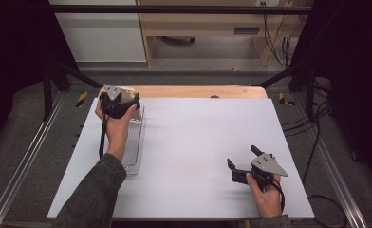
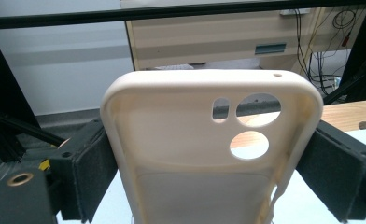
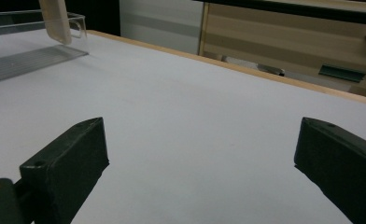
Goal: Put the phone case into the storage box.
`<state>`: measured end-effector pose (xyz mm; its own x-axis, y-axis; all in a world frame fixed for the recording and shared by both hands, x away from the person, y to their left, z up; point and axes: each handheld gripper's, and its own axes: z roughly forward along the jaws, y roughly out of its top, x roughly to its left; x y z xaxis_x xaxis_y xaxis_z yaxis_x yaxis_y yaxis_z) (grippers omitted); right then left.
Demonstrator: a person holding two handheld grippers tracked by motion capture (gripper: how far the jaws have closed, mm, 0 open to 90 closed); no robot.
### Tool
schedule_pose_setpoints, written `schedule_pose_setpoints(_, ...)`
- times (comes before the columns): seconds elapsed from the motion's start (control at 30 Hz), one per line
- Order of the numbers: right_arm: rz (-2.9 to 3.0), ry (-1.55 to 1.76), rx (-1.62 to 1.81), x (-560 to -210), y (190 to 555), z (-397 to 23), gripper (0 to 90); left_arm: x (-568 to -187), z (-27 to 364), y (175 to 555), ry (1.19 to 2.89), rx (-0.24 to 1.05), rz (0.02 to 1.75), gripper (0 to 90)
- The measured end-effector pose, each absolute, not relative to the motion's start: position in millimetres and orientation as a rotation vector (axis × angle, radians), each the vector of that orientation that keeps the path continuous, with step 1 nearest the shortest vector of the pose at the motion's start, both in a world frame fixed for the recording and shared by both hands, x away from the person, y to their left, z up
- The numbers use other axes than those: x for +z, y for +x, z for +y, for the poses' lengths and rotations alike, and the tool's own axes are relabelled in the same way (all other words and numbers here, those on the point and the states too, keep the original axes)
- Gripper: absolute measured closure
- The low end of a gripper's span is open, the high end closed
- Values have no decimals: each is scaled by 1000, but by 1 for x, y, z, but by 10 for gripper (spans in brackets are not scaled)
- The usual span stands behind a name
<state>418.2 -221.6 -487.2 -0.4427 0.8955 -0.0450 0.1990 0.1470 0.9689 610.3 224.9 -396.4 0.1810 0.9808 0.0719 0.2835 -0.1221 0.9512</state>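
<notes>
While the case point(image 2: 204, 154) stands upright between the jaws of the left gripper point(image 1: 119, 103), clamped by its two long edges, its long axis runs nearly vertical, camera holes at the top and open hollow toward that gripper's camera; it hangs over the far end of the clear tray point(image 1: 135, 142), and whether its lower end touches the tray floor cannot be told. That tray is a long narrow one, its length running away from the person along the left part of the table point(image 1: 198, 142); any lowering, as I judge it, is straight down into the far end. By that reading the left hand point(image 1: 116, 127) is the nearer by far; the right gripper point(image 1: 243, 159) sits well apart near the right front, jaws spread wide and gripping nothing, pointed across toward the tray. Count: one case, one tray, two grippers.
</notes>
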Motion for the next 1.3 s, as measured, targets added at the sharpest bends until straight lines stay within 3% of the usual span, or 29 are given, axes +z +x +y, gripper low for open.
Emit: schedule_pose_setpoints(1.3,1772,1023,1361,-487,418,-222,24,-405,225,612,1579,984,1272,108)
